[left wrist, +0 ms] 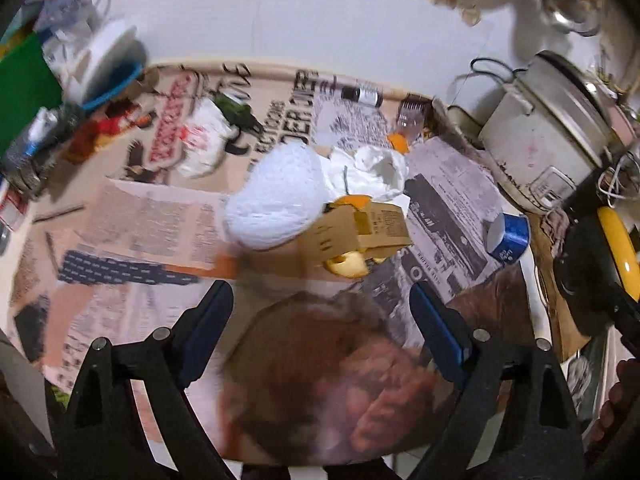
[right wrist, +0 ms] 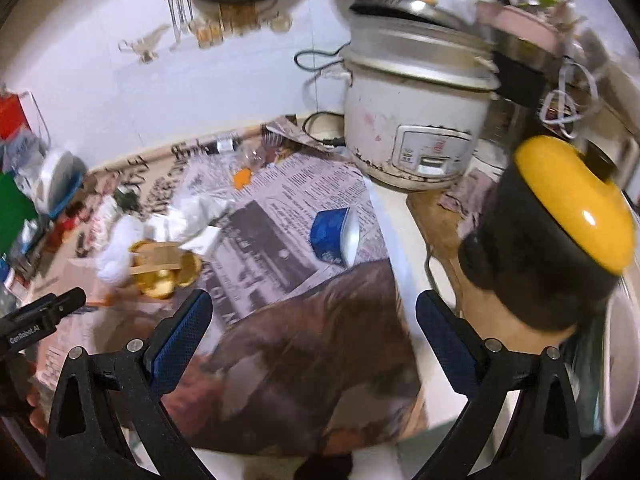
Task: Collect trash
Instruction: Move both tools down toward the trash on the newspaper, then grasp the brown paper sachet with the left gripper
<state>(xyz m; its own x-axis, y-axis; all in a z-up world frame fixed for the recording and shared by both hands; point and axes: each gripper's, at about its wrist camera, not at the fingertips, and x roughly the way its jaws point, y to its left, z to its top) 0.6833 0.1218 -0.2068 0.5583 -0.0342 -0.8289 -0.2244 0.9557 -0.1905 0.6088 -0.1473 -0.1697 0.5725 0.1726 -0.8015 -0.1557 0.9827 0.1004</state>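
Observation:
Trash lies in a heap on a newspaper-covered table: a white crumpled wad [left wrist: 276,196], white tissue [left wrist: 372,172], a folded cardboard piece [left wrist: 360,232] over yellow-orange fruit peels [left wrist: 348,266], and a blue cup [left wrist: 506,238] on its side. My left gripper [left wrist: 322,312] hangs open just short of the heap with nothing between its blue pads [left wrist: 212,320]. In the right wrist view my right gripper [right wrist: 314,320] is open and empty above the newspaper. The blue cup [right wrist: 332,236] lies ahead of it, and the cardboard and peels [right wrist: 160,264] lie to the left.
A white rice cooker [right wrist: 416,112] stands at the back right. A black jar with a yellow lid [right wrist: 552,240] is close beside the right finger. A printed plastic bag [left wrist: 204,140], a small bottle [left wrist: 362,94] and a clear plastic bottle [left wrist: 408,124] lie farther back. Clutter [left wrist: 36,80] fills the left edge.

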